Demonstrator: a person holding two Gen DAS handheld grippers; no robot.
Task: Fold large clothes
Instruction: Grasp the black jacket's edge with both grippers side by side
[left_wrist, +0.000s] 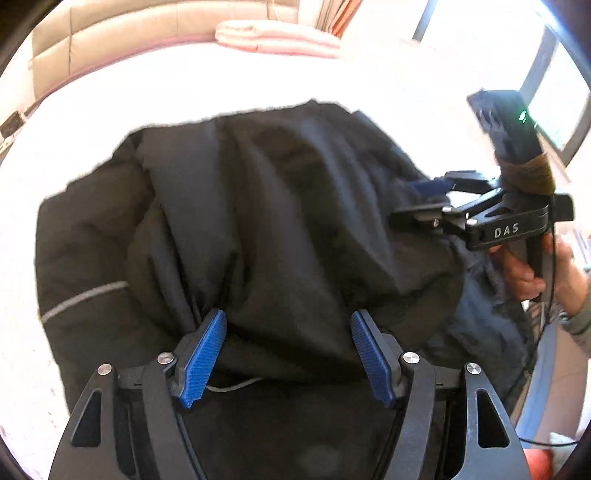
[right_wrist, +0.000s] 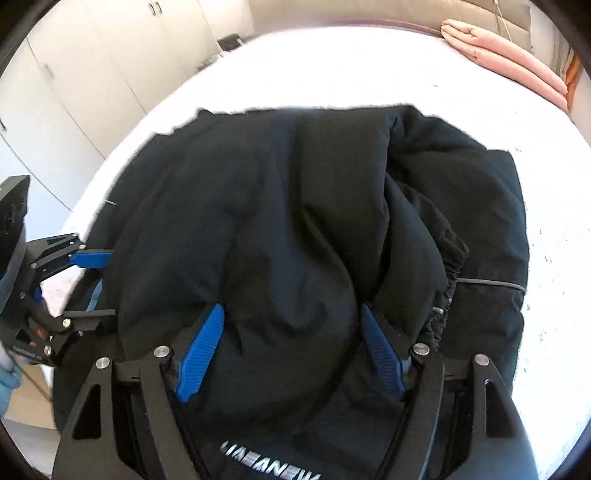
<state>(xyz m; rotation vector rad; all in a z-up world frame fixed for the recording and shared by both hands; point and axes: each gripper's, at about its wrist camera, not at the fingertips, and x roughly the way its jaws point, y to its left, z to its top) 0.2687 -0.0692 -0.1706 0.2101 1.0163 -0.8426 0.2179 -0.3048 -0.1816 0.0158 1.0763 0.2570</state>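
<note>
A large black padded jacket (left_wrist: 277, 203) lies crumpled on a white bed (left_wrist: 258, 81). A grey reflective stripe (left_wrist: 81, 299) shows on its left side. My left gripper (left_wrist: 288, 315) hangs over the near edge, its blue pads wide apart and a bulge of fabric between them, unpinched. In the right wrist view the jacket (right_wrist: 295, 203) fills the middle, with an elastic cuff (right_wrist: 450, 273) at the right. My right gripper (right_wrist: 291, 308) stands open over a fold. The two see each other: the right gripper (left_wrist: 417, 201) at the jacket's right edge, the left gripper (right_wrist: 103, 286) at its left edge.
A folded pink blanket (left_wrist: 273, 37) (right_wrist: 509, 55) lies at the far end of the bed (right_wrist: 332, 66) by a padded headboard (left_wrist: 110, 33). White wardrobe doors (right_wrist: 92, 55) stand beyond the bed's left side. A hand (left_wrist: 528, 273) holds the right gripper's handle near a window (left_wrist: 554, 92).
</note>
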